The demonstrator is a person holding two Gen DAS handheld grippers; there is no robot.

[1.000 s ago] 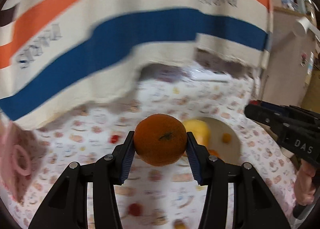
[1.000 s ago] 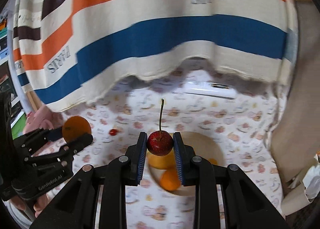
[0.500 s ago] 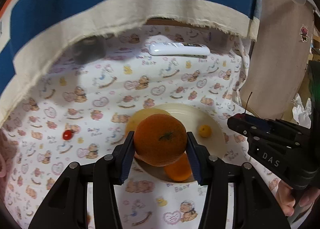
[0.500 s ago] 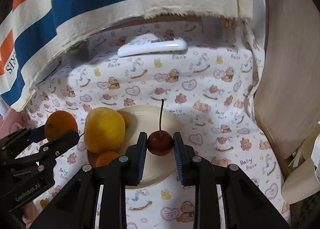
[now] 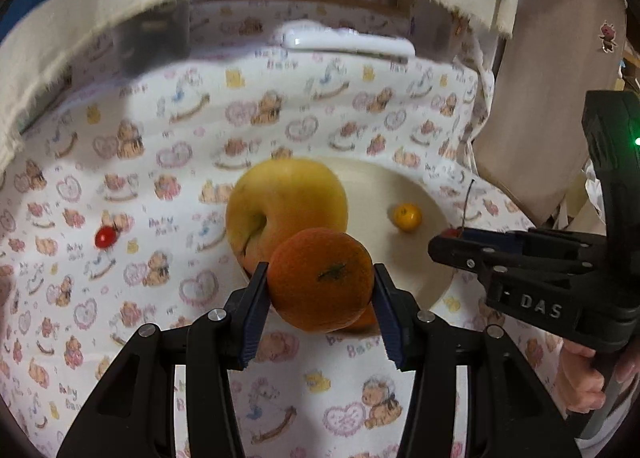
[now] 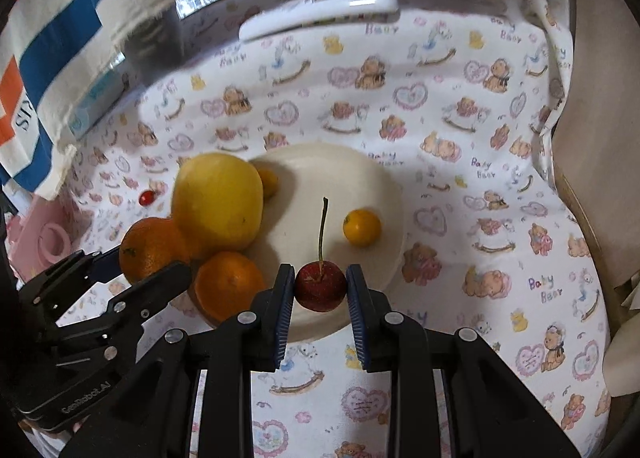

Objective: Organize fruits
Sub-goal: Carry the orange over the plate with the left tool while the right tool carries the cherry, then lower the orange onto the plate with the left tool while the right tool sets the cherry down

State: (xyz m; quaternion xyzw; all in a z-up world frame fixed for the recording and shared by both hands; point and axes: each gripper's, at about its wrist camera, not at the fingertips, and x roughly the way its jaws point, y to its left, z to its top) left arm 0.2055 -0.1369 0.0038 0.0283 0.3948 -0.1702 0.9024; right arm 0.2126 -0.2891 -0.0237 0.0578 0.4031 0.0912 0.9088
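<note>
The left gripper (image 5: 320, 290) is clamping a round orange mandarin (image 5: 320, 278) by its sides, above the near left edge of the cream round plate (image 6: 360, 165). The right gripper (image 6: 320, 294) is pinching a small dark red cherry (image 6: 320, 286), probably soft and easily bruised, so its jaws should be squeezing the body lightly.

Orange (image 5: 322, 278) and cherry (image 6: 320, 286) clamped above plate (image 6: 372, 177)
</note>
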